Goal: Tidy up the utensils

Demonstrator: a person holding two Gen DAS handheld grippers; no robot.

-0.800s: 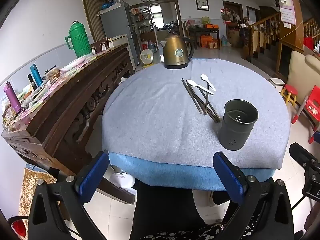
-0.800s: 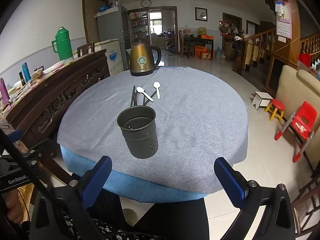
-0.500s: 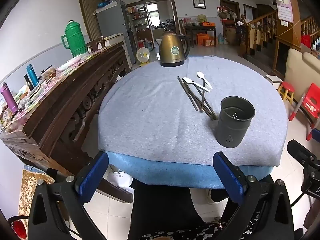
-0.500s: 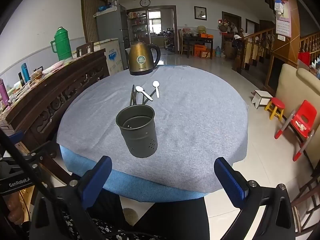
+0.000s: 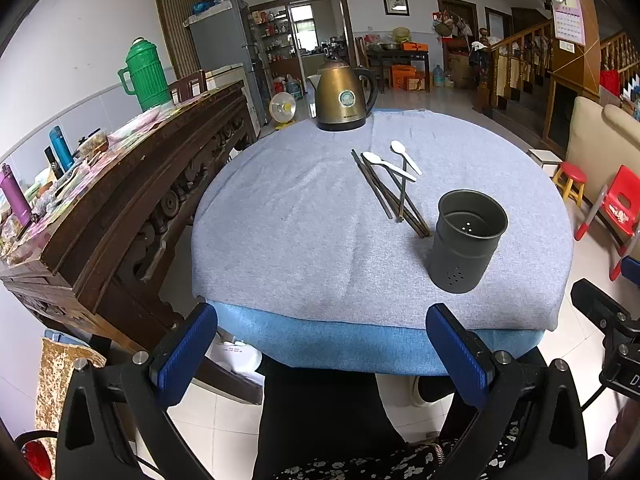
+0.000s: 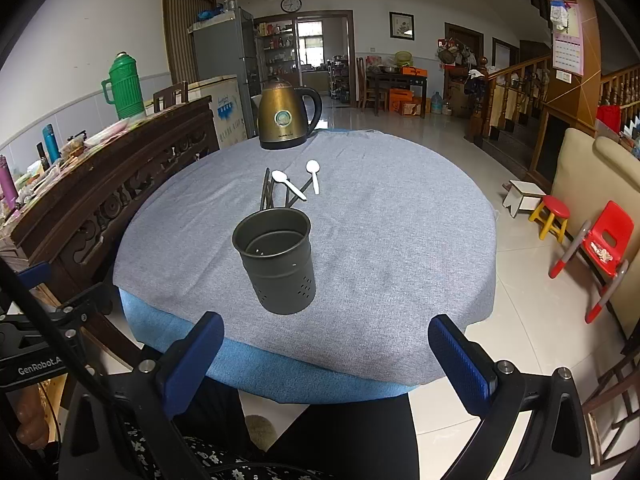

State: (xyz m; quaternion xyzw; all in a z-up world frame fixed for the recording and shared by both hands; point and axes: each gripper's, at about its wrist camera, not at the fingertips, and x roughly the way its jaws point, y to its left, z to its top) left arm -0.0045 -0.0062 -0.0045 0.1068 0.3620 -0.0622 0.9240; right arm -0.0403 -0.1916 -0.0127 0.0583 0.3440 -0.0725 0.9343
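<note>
Hovering short of the table edge, left gripper (image 5: 320,350) and right gripper (image 6: 326,354) both gape, empty. Chopsticks (image 5: 390,192) and spoons (image 5: 394,162) lie crossed at the holder's (image 5: 466,240) 11 o'clock. Risk: lifting one drags neighbours; a knock tips the holder.

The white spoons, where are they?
Both white spoons lie on the grey tablecloth, across the dark chopsticks, between the gold kettle and the dark utensil cup.
</note>
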